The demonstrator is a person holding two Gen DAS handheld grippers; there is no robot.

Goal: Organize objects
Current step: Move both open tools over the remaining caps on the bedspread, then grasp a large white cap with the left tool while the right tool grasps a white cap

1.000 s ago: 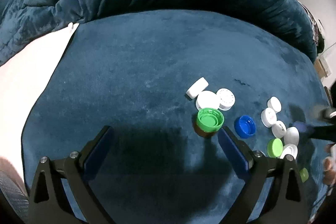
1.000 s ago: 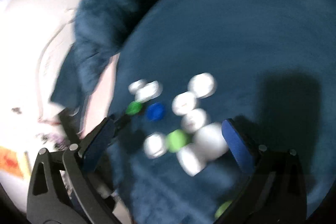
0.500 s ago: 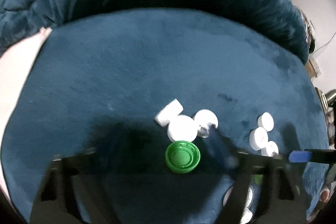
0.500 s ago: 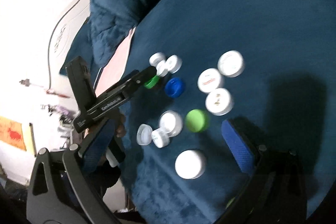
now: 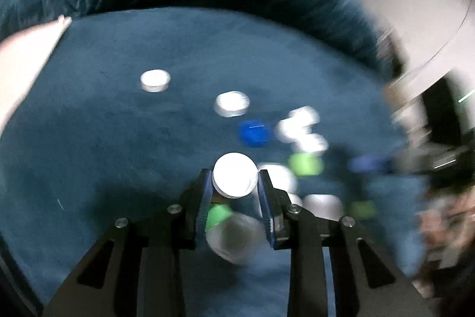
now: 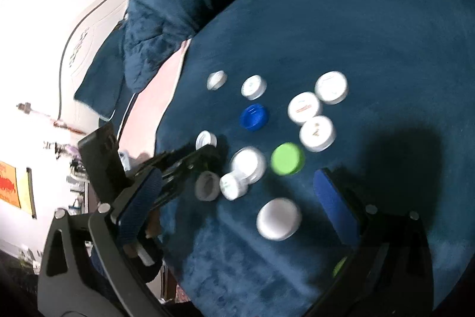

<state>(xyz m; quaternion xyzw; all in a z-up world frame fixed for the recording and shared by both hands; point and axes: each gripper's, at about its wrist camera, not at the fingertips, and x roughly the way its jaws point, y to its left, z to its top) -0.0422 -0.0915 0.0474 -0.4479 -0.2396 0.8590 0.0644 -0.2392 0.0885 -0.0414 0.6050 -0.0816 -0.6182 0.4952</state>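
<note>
left wrist view: the left gripper (image 5: 234,183) clamps a white cap (image 5: 235,178) at lower centre, lifted to sort among caps (blurred) on the blue blanket (image 5: 118,138); the right gripper (image 6: 246,192) gapes empty.

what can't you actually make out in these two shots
- Left wrist view: the left gripper is shut on a white cap; the green thing and pale blurred shape below it are too smeared to identify.
- Left wrist view: caps around the blue cap are motion-blurred, so no count.
- Right wrist view: print on the white caps is too small to read.
- Right wrist view: a green object is half hidden by the open right gripper.
</note>
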